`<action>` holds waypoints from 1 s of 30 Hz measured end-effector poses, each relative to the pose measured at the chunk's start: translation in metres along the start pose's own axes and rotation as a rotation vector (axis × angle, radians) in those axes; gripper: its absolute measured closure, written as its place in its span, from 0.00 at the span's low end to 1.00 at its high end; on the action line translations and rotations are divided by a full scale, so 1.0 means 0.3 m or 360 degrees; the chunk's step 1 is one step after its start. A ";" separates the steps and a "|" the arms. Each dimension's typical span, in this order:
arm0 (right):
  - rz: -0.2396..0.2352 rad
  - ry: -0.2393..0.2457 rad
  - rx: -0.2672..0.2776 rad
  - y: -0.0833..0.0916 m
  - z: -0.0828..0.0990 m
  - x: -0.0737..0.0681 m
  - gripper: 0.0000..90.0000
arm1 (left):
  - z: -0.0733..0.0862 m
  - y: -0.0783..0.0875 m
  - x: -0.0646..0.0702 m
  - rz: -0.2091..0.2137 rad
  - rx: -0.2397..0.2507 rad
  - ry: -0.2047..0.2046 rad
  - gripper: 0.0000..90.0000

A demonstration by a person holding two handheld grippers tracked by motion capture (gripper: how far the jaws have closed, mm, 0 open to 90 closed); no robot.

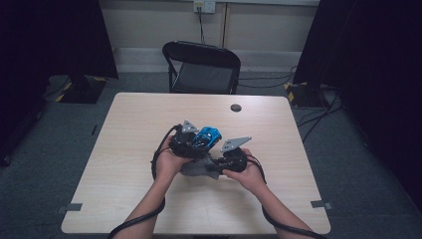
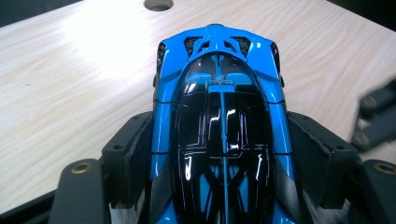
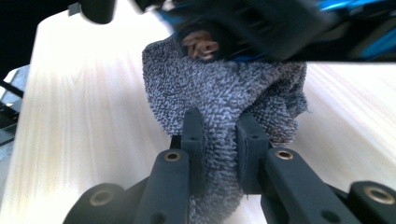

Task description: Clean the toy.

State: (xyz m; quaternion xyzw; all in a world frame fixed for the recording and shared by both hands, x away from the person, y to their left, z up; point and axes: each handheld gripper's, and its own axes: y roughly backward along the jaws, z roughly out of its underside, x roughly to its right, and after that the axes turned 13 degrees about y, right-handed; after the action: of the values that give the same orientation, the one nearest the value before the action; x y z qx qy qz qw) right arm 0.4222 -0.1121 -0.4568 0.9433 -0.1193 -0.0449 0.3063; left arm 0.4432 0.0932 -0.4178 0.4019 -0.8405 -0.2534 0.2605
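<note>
Left gripper [image 2: 219, 154] clamped on blue toy car [image 2: 219, 107]; right gripper [image 3: 219, 140] beside car, pinching grey cloth [image 3: 224, 93].

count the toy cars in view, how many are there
1. The blue and black toy car sits between the left gripper fingers, above the table. None else shows, though the grey cloth could hide something.

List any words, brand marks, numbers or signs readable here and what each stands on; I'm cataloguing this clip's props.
None can be read.
Blue and black toy car, held in the left tongs: no lettering or number on its roof.
Grey cloth, pinched in the right tongs: no tag seen.
Yellow-and-black hazard tape on the floor: stripes, no text.
</note>
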 end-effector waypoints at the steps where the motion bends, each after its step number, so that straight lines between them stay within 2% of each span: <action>1: -0.0011 0.0006 0.0002 -0.003 -0.002 -0.004 0.85 | -0.005 0.002 -0.007 -0.0012 0.0007 0.0004 0.31; 7: -0.0053 0.0035 0.0002 -0.002 -0.011 -0.018 0.85 | -0.028 0.034 -0.053 -0.0084 0.0066 0.0045 0.31; 13: -0.0026 0.0036 -0.0027 0.018 0.006 -0.004 0.85 | -0.016 0.072 -0.099 -0.0136 0.0076 0.0066 0.31; 20: 0.0052 -0.0009 -0.0033 0.061 0.020 0.036 0.85 | 0.021 0.095 -0.124 -0.0144 0.0064 0.0057 0.31; 24: 0.0119 -0.0019 -0.0054 0.090 0.023 0.063 0.85 | 0.039 0.107 -0.126 -0.0125 0.0066 0.0047 0.31; 30: 0.0223 -0.0083 -0.0052 0.142 0.042 0.115 0.85 | 0.060 0.122 -0.120 -0.0103 0.0051 0.0025 0.31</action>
State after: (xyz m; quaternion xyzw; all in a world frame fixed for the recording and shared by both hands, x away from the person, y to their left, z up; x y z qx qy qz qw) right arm 0.4451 -0.1614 -0.4424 0.9261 -0.1922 -0.0498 0.3208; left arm 0.4314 0.1462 -0.4163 0.4350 -0.8288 -0.2451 0.2523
